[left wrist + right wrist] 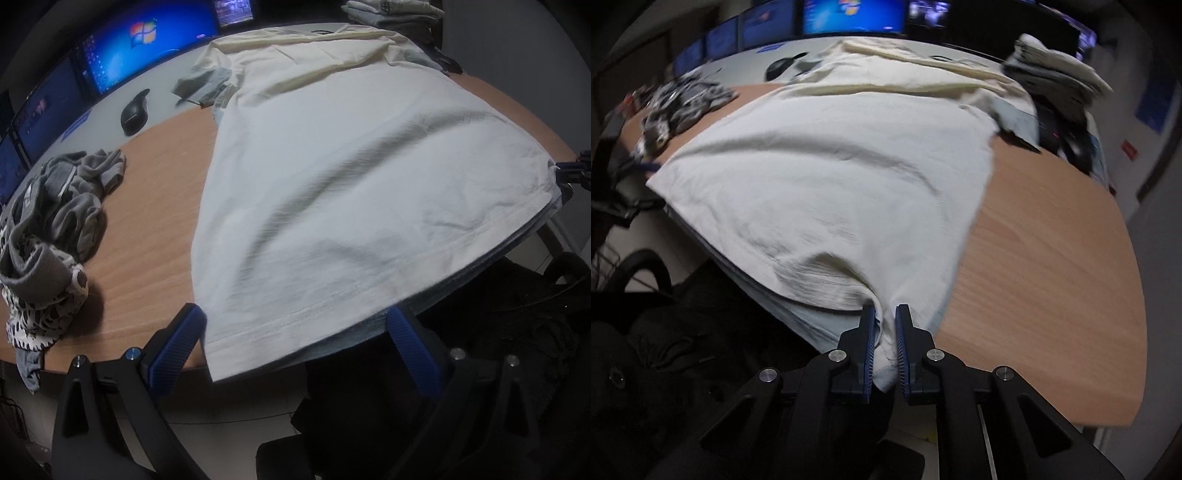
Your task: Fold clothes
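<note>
A cream T-shirt (332,177) lies spread on the wooden table (155,221), its hem hanging over the near edge. My left gripper (295,325) is open, its blue fingers (181,339) on either side of the hem's left corner, not pinching it. My right gripper (885,325) is shut on the shirt's (831,177) other hem corner at the table's near edge; it also shows at the far right of the left wrist view (570,171).
A heap of grey and patterned clothes (55,229) lies at the table's left. A black mouse (133,112) and monitors (147,48) stand at the back. Folded clothes (1056,81) are stacked at the back right. A dark chair (461,369) sits below the table edge.
</note>
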`<state>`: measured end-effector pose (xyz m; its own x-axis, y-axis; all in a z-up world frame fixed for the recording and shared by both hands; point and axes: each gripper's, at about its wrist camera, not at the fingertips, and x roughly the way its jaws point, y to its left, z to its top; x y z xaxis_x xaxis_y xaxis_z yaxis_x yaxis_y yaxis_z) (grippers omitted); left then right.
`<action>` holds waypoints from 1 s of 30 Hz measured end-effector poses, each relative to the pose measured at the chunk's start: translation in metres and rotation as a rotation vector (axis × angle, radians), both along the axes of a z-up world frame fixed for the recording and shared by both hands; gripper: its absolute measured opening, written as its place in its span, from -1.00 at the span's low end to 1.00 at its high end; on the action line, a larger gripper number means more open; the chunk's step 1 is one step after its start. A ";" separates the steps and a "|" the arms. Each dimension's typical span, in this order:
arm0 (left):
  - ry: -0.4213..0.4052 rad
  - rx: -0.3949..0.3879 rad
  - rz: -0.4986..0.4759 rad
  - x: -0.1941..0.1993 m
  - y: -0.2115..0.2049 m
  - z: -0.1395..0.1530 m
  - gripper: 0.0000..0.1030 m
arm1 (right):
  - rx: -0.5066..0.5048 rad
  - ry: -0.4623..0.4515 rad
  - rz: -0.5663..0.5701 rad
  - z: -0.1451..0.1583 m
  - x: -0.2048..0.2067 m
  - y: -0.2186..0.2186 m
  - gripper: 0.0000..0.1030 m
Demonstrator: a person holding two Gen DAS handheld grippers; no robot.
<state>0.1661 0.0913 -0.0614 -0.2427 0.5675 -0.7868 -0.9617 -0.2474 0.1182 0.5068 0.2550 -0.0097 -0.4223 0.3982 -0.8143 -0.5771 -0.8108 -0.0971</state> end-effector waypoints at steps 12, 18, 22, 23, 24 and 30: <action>-0.203 0.076 -0.090 -0.021 -0.025 0.014 0.96 | -0.114 0.105 -0.017 0.013 0.037 -0.007 -0.76; -0.125 0.104 -0.180 -0.004 -0.035 0.010 0.96 | 0.034 0.059 0.014 0.009 0.028 -0.025 0.53; 0.042 0.113 -0.215 0.016 -0.030 0.003 0.94 | 0.107 0.016 0.055 0.001 0.023 -0.030 0.56; 0.101 0.117 -0.226 0.023 -0.029 0.001 0.92 | 0.109 0.004 0.060 -0.001 0.021 -0.029 0.56; 0.155 0.118 -0.243 0.029 -0.028 -0.002 0.88 | 0.113 -0.009 0.067 -0.003 0.019 -0.027 0.55; 0.333 0.041 -0.248 0.043 -0.006 -0.026 0.76 | 0.142 -0.053 0.086 -0.014 0.006 -0.023 0.55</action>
